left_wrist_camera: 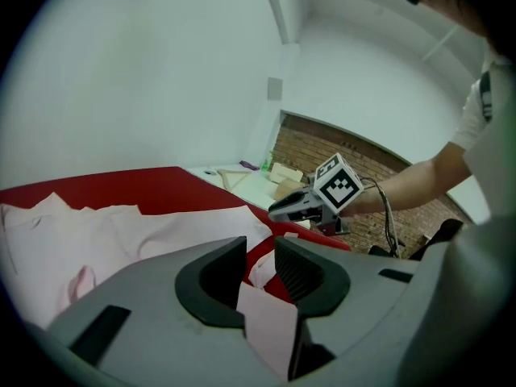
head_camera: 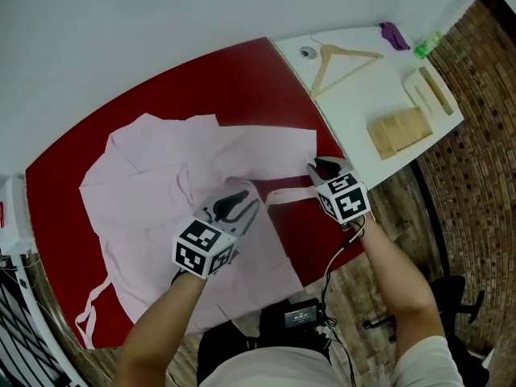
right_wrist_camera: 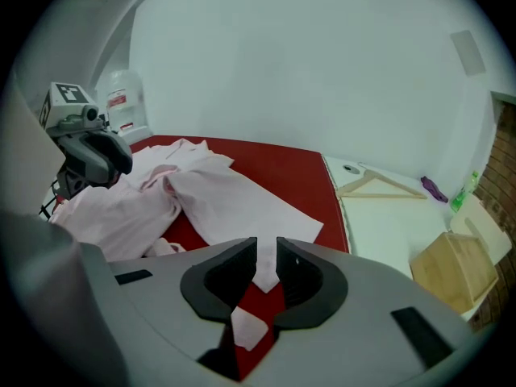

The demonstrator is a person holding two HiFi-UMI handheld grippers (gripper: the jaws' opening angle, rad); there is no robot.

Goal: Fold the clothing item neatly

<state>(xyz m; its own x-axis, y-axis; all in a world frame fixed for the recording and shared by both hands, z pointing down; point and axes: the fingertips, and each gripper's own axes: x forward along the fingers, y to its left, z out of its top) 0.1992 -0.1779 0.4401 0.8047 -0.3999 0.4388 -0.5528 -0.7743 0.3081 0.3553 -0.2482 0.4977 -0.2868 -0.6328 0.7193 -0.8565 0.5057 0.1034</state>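
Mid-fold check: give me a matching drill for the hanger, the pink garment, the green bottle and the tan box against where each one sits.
Things:
1 wooden hanger
2 pink garment
3 green bottle
4 tan box

Places:
A spread on the red tabletop
B far corner of the white table, beside the purple item
C white table's near edge
D flat on the white table, at its end by the red tabletop

Pairs: 1-D, 2-A, 3-B, 4-C
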